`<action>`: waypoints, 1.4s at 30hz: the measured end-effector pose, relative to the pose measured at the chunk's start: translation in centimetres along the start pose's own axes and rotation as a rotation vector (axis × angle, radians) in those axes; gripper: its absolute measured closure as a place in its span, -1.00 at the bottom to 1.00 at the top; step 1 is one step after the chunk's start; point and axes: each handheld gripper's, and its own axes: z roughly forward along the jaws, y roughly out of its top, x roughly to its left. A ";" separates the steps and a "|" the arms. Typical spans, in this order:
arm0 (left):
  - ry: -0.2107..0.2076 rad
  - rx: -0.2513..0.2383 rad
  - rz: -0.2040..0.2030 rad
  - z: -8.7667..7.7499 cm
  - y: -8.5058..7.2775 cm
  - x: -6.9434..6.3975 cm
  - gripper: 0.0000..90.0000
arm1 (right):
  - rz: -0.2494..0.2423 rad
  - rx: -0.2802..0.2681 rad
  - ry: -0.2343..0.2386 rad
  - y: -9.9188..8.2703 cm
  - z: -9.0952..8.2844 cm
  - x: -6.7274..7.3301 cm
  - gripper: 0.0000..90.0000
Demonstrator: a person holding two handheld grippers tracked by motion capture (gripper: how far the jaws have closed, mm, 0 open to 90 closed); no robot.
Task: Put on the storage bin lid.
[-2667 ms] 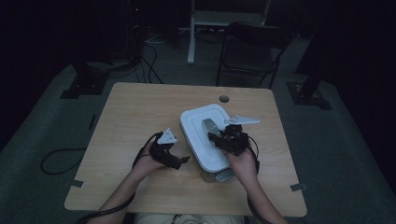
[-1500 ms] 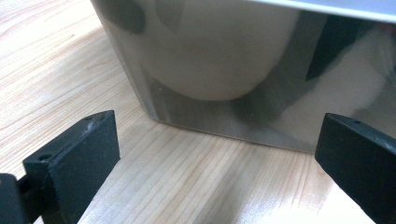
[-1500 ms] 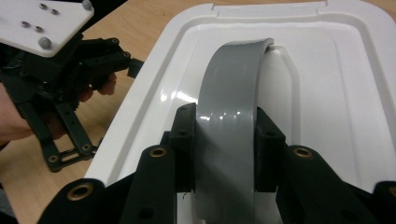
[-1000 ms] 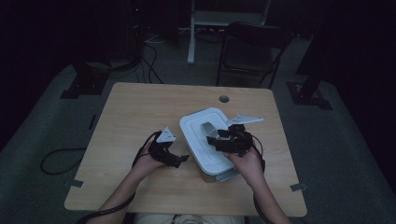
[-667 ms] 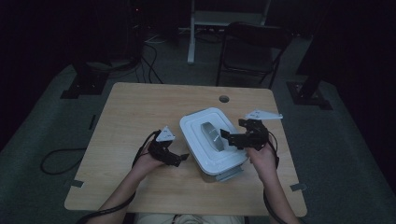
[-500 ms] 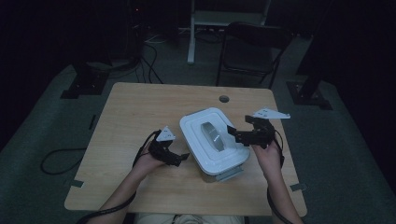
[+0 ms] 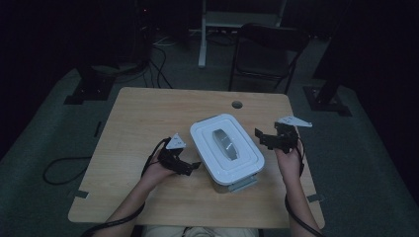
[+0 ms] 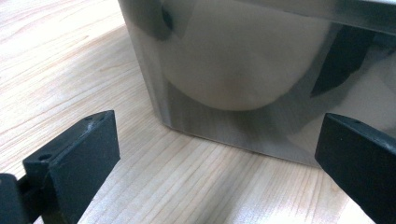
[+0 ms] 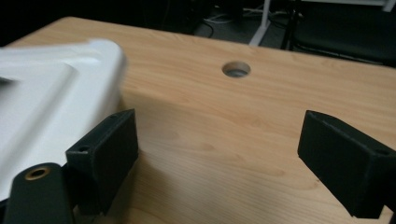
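Beside the box | left gripper [image 7: 184,167] jaws held open at its steel wall | right gripper [image 7: 273,138] jaws spread, empty, near the right edge | white-lidded box [image 7: 227,148] set mid-bench [image 7: 143,123]

A black folding chair [image 7: 264,52] and floor cables [image 7: 158,54] beyond the table [image 7: 148,113].

- Lidded container [image 7: 227,149] sits on your desk [image 7: 148,118], about centre, slightly toward your side.
- Your left gripper [image 7: 185,167] rests on the desk just left of the container.
- Your right gripper [image 7: 267,138] is right of the container.
- Desk hole [image 7: 237,104] lies behind the container.
- Chair [image 7: 269,49] stands beyond the desk's far edge.
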 end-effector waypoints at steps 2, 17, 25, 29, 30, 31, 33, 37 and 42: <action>0.003 -0.001 -0.007 0.1 0.0 0.0 -0.99 | 0.005 0.016 -0.021 -0.7 0.6 -0.5 -0.73; 0.009 -0.001 -0.031 0.7 -0.3 0.2 -0.99 | 0.042 0.094 -0.011 -5.5 4.2 -0.7 -0.73; 0.011 0.002 -0.037 0.7 -0.3 0.3 -0.99 | 0.036 0.131 0.035 -6.7 5.3 0.6 -0.72; 0.011 0.000 -0.042 0.8 -0.2 0.4 -0.99 | 0.050 0.138 0.037 -7.0 5.3 0.8 -0.70; 0.013 0.001 -0.040 0.9 -0.1 0.4 -0.99 | 0.050 0.142 0.038 -7.1 5.3 0.8 -0.69; 0.011 0.003 -0.040 0.9 -0.1 0.4 -0.99 | 0.054 0.136 0.040 -7.2 5.2 0.8 -0.68; 0.015 0.006 -0.033 1.0 0.0 0.4 -0.99 | 0.058 0.135 0.048 -7.4 5.1 0.8 -0.65; 0.031 0.010 -0.037 1.0 0.0 0.8 -0.99 | 0.066 0.142 0.052 -7.6 4.9 1.0 -0.62; 0.049 0.010 -0.044 0.8 0.1 1.4 -0.99 | 0.059 0.150 0.078 -7.7 4.7 1.7 -0.60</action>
